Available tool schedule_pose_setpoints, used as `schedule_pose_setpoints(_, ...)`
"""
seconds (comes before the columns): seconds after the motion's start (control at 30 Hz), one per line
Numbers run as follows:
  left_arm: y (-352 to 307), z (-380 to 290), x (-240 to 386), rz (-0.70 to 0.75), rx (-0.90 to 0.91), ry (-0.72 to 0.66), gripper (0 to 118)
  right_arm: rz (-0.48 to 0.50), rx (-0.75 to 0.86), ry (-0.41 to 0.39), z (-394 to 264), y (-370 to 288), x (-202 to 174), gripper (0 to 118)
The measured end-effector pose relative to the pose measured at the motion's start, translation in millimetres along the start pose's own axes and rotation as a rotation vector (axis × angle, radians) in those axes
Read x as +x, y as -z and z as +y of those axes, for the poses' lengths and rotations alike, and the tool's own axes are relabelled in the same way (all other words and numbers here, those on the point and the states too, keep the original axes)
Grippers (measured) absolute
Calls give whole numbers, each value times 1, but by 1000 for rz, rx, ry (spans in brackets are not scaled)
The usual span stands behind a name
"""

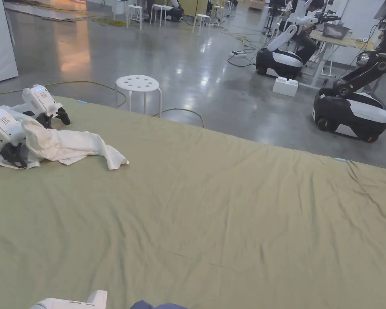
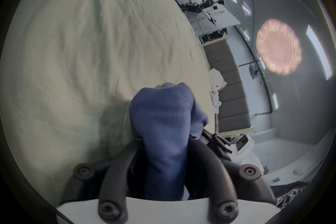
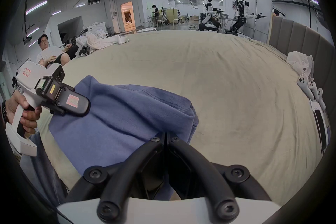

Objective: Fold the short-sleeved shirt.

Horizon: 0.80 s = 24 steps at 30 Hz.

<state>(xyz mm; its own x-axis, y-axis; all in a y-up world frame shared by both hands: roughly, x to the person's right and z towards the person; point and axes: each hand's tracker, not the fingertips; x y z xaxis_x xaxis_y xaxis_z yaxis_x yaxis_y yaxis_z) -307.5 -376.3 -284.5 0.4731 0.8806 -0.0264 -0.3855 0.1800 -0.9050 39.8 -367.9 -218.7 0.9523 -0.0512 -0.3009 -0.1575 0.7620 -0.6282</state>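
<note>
Between the jaws of the right gripper [image 3: 166, 134], which stand pressed together at their tips, a pinched edge of the blue shirt [image 3: 120, 118] is held; the cloth fans out from that pinch toward the left gripper [image 3: 80, 109], whose body overlaps the other side of the garment. In the left gripper view that gripper's [image 2: 163, 144] jaws stand a narrow way apart with a thick bunch of the blue cloth rising between them, and they look clamped on it. The shirt hangs gathered and sagging between the two holds, low over the near edge of the bed [image 3: 218, 91], which is covered by a wrinkled olive-green sheet; in the head view just a scrap of blue shows at the bottom edge. Judging by its soft rolls and droop, the shirt is a light, limp knit with no stiffness of its own: it will follow the grippers, slump where unsupported, and should not slip much from rubber pads. It probably wants spreading flat before any fold, best held at two matching points on a hem or at the shoulders, and which edge is now held cannot be told. Farther off on the sheet lie a white garment [image 1: 67, 147] and two idle grippers [image 1: 11, 128].
</note>
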Motion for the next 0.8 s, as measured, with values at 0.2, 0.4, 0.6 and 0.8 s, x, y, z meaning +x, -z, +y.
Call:
schedule_pose_setpoints(0.2,-22,-10,11,-20,54,14,19,8,23,-18,8,-7,-3,0)
schedule_pose_setpoints(0.4,-86,8,38,8,106,55,19,-2,173,-23,52,-32,7,0)
schedule_pose_setpoints(0.6,-188,41,44,167,206,86,19,-87,295,-47,105,-51,38,0)
schedule_pose_setpoints(0.8,-283,67,41,370,299,50,19,-154,336,-1,140,-63,79,0)
